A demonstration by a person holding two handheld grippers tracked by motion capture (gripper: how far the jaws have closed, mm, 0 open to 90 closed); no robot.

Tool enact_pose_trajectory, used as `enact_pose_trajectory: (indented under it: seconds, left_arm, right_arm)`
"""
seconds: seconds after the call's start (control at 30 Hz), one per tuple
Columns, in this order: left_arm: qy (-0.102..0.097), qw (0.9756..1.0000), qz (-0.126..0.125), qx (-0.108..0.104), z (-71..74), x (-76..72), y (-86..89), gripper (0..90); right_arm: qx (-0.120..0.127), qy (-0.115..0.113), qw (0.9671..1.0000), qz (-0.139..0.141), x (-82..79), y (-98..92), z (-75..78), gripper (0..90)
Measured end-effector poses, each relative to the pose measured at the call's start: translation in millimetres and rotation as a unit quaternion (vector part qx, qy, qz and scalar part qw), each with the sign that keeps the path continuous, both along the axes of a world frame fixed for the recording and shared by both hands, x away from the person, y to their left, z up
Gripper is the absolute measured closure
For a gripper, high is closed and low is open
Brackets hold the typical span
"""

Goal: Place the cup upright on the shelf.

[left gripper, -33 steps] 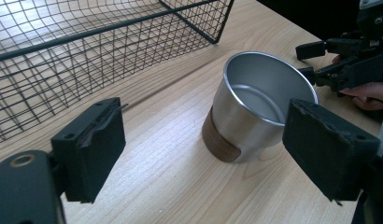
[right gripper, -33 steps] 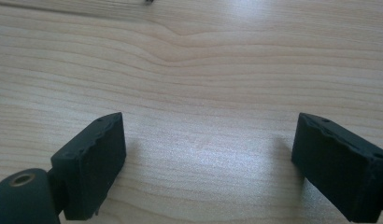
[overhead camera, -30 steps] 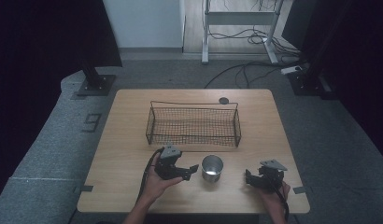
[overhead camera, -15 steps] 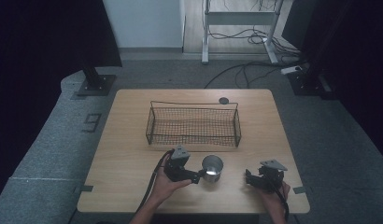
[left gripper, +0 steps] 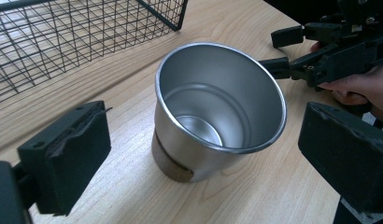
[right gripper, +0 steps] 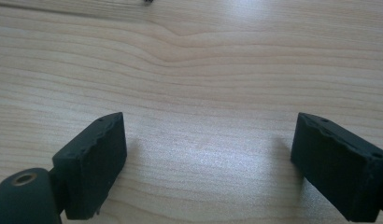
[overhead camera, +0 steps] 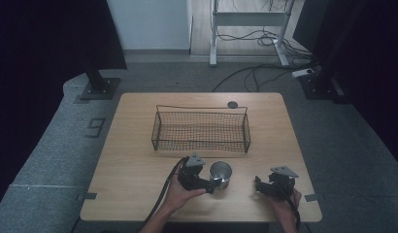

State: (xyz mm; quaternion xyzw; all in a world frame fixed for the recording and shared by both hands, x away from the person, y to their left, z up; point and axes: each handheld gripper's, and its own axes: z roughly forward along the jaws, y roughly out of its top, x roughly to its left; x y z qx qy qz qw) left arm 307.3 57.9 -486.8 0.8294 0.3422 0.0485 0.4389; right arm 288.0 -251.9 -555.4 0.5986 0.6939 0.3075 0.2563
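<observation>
Basket: black wire-mesh rectangular basket stands beyond the left gripper, well apart from its jaws, on the pale wooden table.
Left gripper: black two-jaw left gripper has its jaws spread wide, holding nothing; in the left gripper view one jaw stands on each side of the cup with clear gaps.
Cup: shiny round steel cup with a cork-coloured base band stands upright on the table between the left gripper's jaws, not yet touched, its mouth open and empty.
Step in hand: likely closing on the cup for a lift toward the basket.
Doing it well: centre the jaws on the cup's body below the flared rim, keep the gripper level, then close slowly; the smooth tapered wall could slip upward or tip if pinched near the lip.
Right gripper: black two-jaw right gripper, well apart to the cup's right, rests low over bare wood, jaws wide and holding nothing.
</observation>
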Motion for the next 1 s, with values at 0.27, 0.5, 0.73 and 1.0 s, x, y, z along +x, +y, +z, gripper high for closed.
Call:
enact_pose_trajectory:
  seconds: [0.27, 0.5, 0.73, 1.0]
  left_arm:
    - [0.006, 0.9999, -0.005, 0.009, -5.5, 1.4, -11.1, 1.4]
    - [0.007, 0.9999, -0.002, 0.014, -9.5, 3.4, -19.6, 0.9]
    - [0.007, 0.9996, -0.004, 0.026, -16.8, 5.9, -29.3, 0.9]
    - [0.005, 0.9996, -0.001, 0.028, -22.8, 10.1, -35.4, 2.9]
  right_arm:
    - [0.0, 0.0, 1.0, 0.0, 0.0, 0.0, 0.0, 10.3]
    - [0.0, 0.0, 1.0, 0.0, -0.1, 0.0, 0.0, 10.5]
    - [0.0, 0.0, 1.0, 0.0, -0.1, -0.1, 0.0, 10.5]
    - [0.0, 0.0, 1.0, 0.0, -0.1, 0.0, 0.0, 10.5]
